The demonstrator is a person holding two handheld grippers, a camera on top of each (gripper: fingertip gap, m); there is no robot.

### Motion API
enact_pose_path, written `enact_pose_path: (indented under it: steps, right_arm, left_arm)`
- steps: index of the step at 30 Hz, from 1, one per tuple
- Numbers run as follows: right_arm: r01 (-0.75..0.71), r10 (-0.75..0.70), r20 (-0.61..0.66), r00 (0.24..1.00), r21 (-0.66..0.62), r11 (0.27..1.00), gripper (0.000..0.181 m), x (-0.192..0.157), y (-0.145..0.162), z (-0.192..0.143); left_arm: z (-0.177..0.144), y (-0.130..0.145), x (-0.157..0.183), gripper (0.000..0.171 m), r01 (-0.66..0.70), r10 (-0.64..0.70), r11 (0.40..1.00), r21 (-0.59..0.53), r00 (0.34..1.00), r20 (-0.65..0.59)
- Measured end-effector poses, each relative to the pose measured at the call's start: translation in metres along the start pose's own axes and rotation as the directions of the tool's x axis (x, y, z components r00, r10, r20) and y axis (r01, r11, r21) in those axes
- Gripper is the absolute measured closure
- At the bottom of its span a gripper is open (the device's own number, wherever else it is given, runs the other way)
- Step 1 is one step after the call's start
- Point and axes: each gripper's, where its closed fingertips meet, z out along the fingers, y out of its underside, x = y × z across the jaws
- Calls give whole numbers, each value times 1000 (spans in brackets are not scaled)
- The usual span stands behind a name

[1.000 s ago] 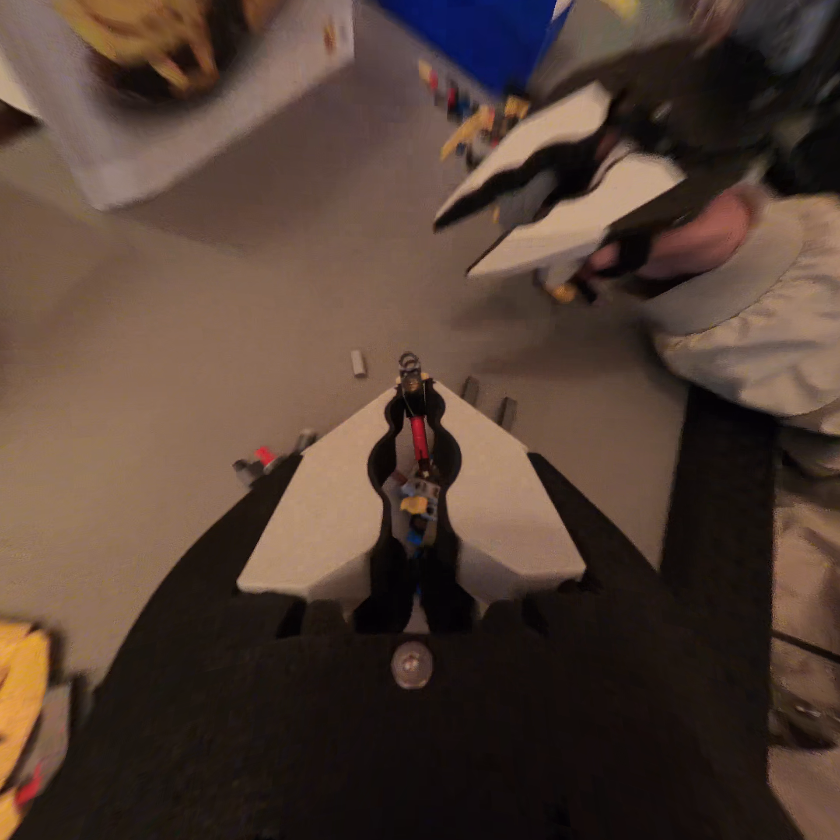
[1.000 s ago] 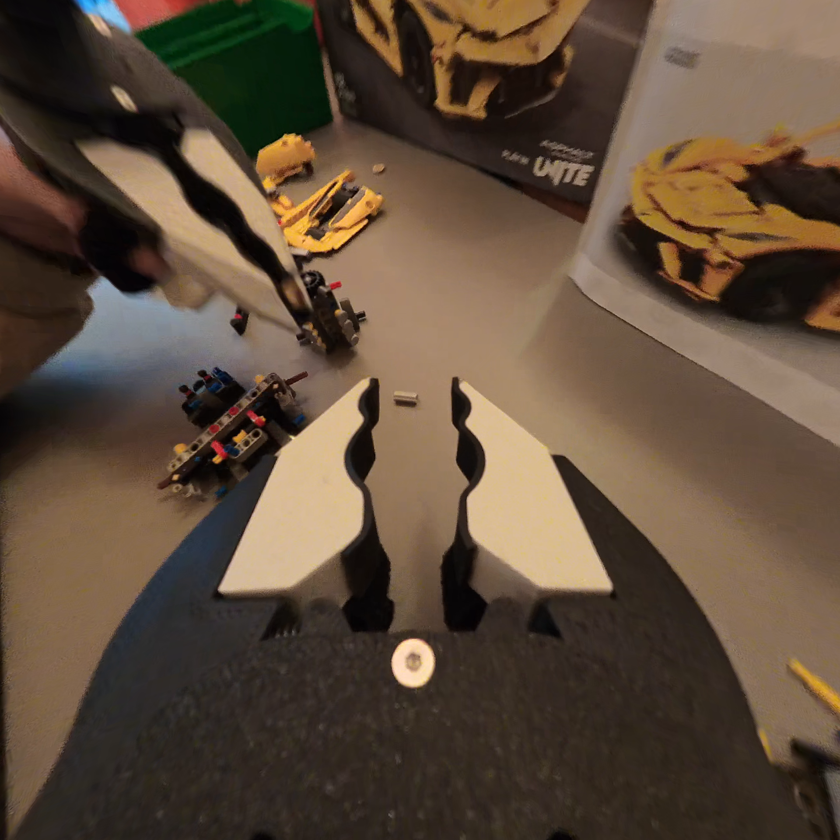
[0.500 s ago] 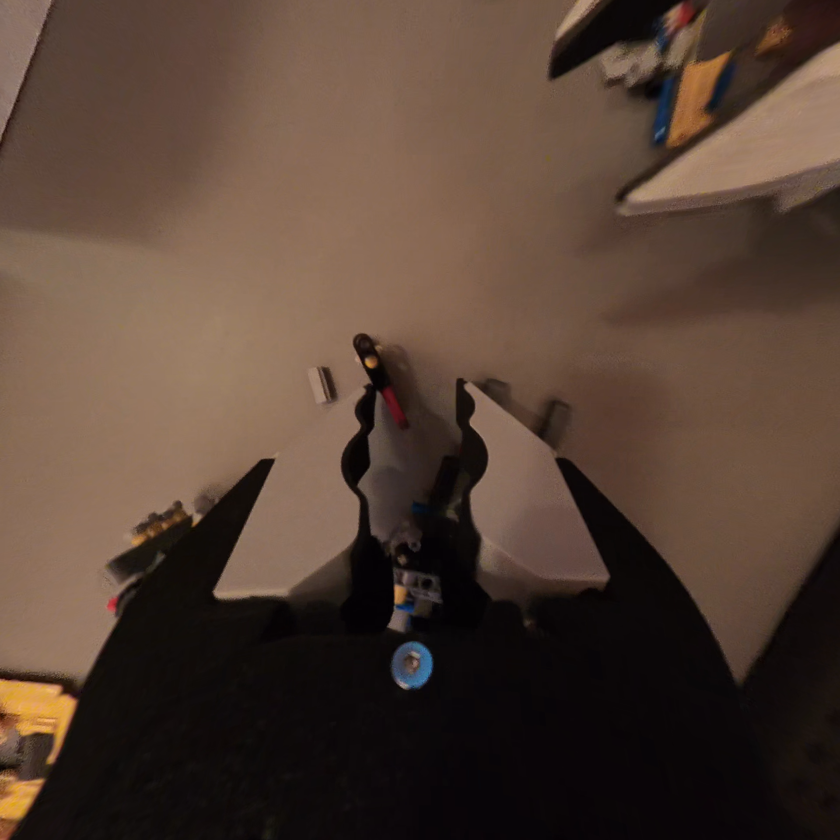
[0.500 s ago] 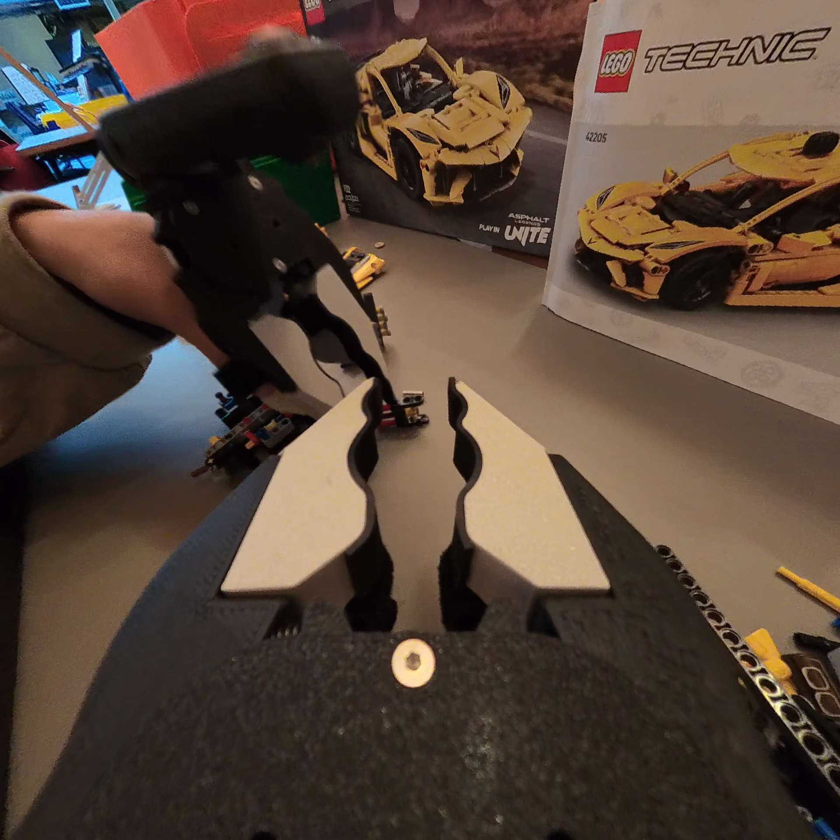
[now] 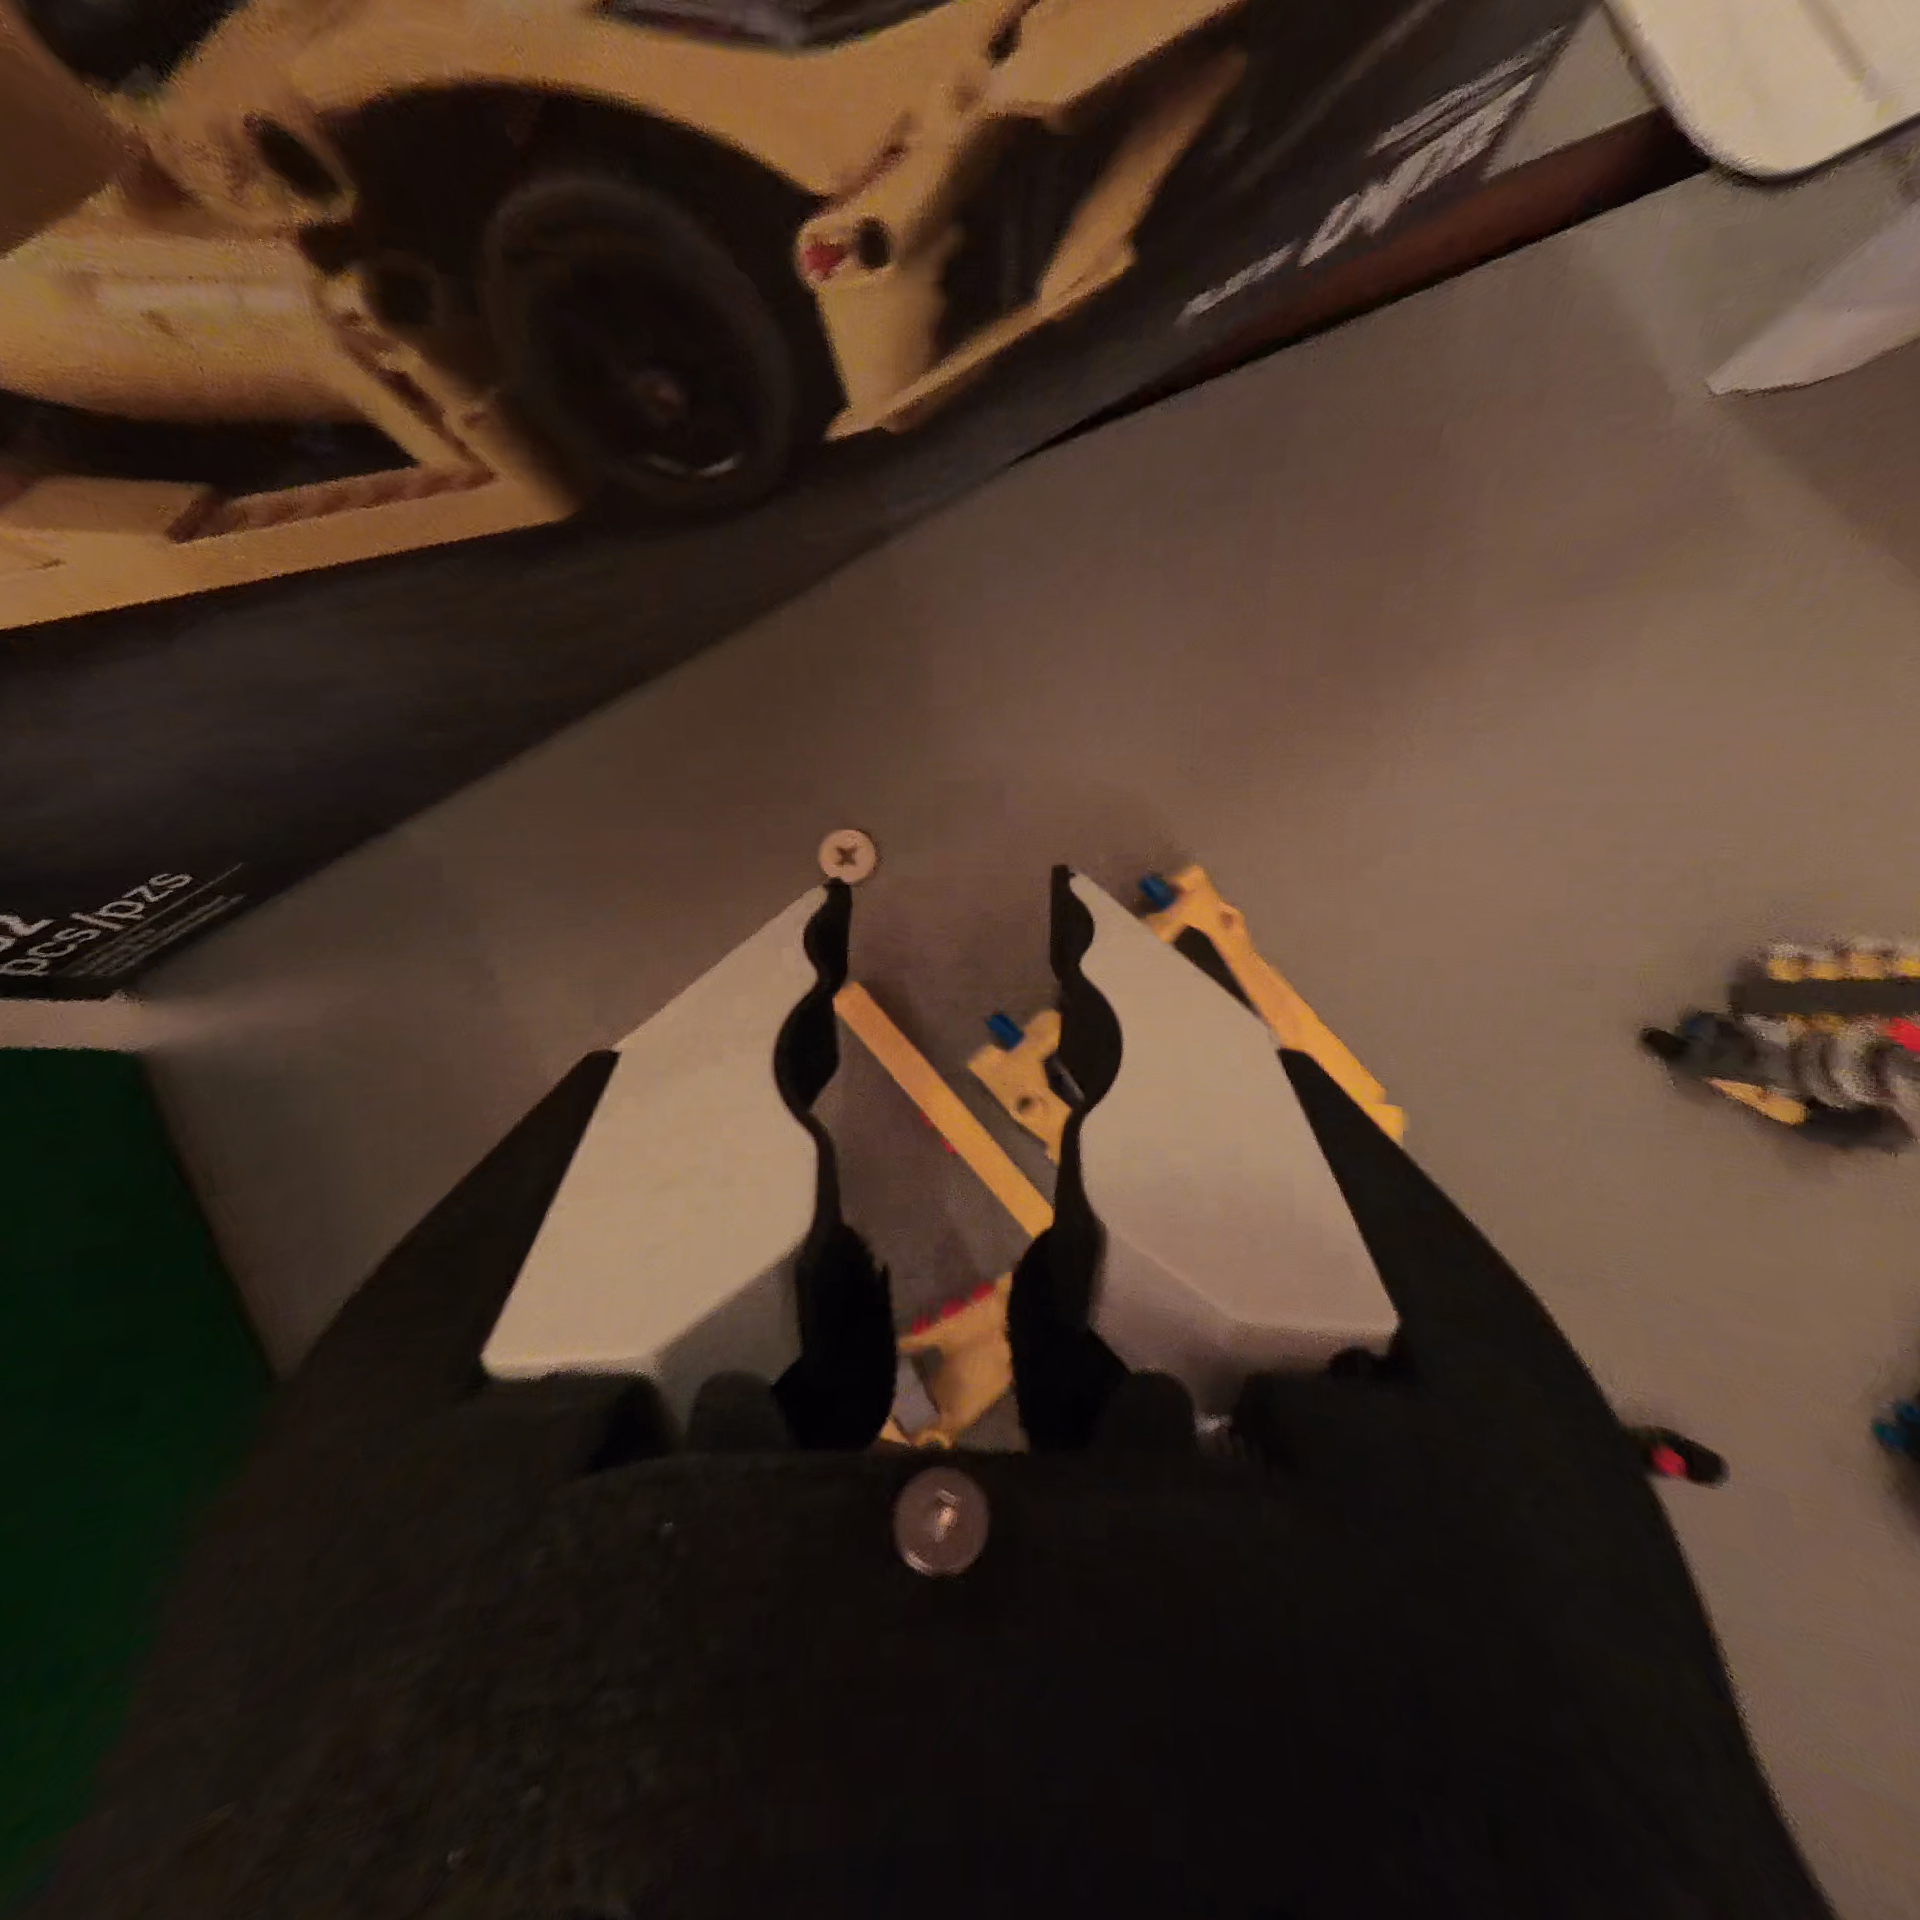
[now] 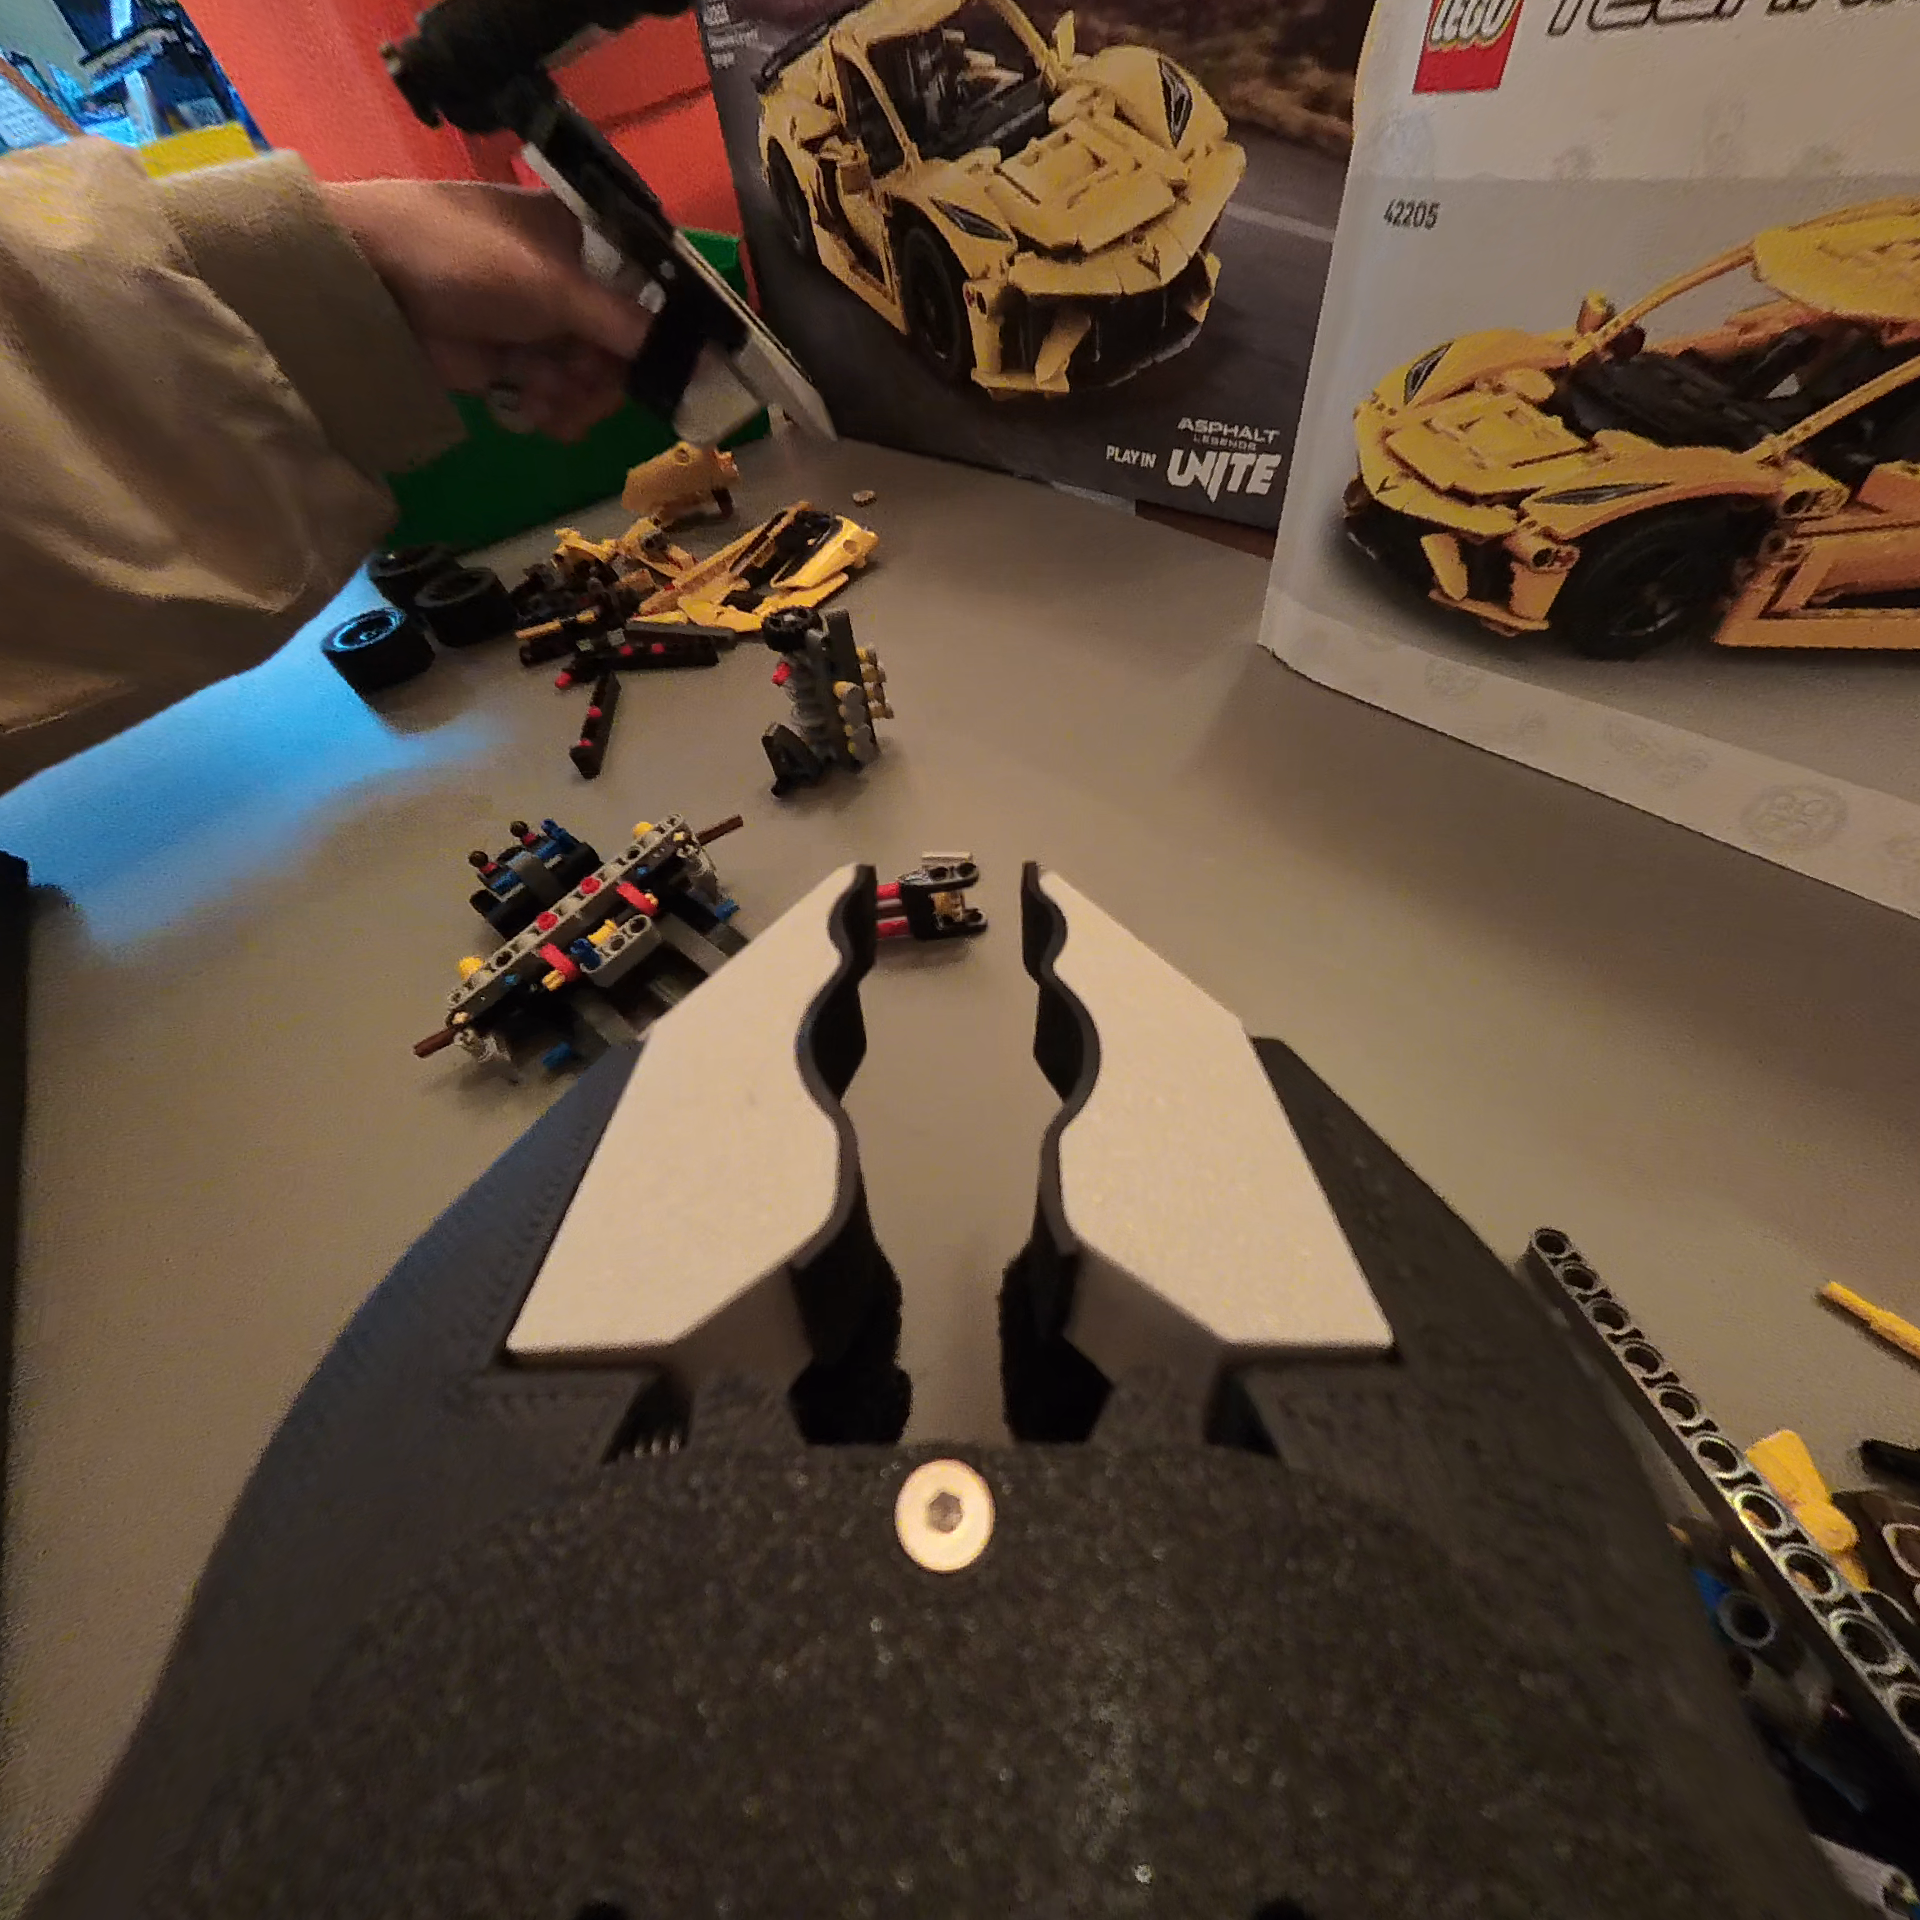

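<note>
Fingers of the left gripper stand apart above yellow plastic brick panels on the grey tabletop. Right gripper gapes empty, near a small black-and-red brick assembly.

Grey tabletop under warm dim light; orange wall behind; bluish glare at left.

Your left gripper hangs with jaws apart over yellow toy-brick pieces on the grey tabletop; a small round disc lies beside one tip.
</note>
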Motion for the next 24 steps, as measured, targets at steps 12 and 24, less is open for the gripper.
enact_pose_path:
  steps: [12, 24]
  right_arm:
    - [-22, 22, 14, 1000, -6, 1000, 156, 3, 4, 2]
    - [91, -99, 29, 995, 197, 976, 150, -20, -37, -10]
  left_arm:
    - [33, 9, -15, 159, -45, 47, 998, -52, 998, 45]
    - [-74, -50, 184, 159, 264, -80, 953, 146, 687, -722]
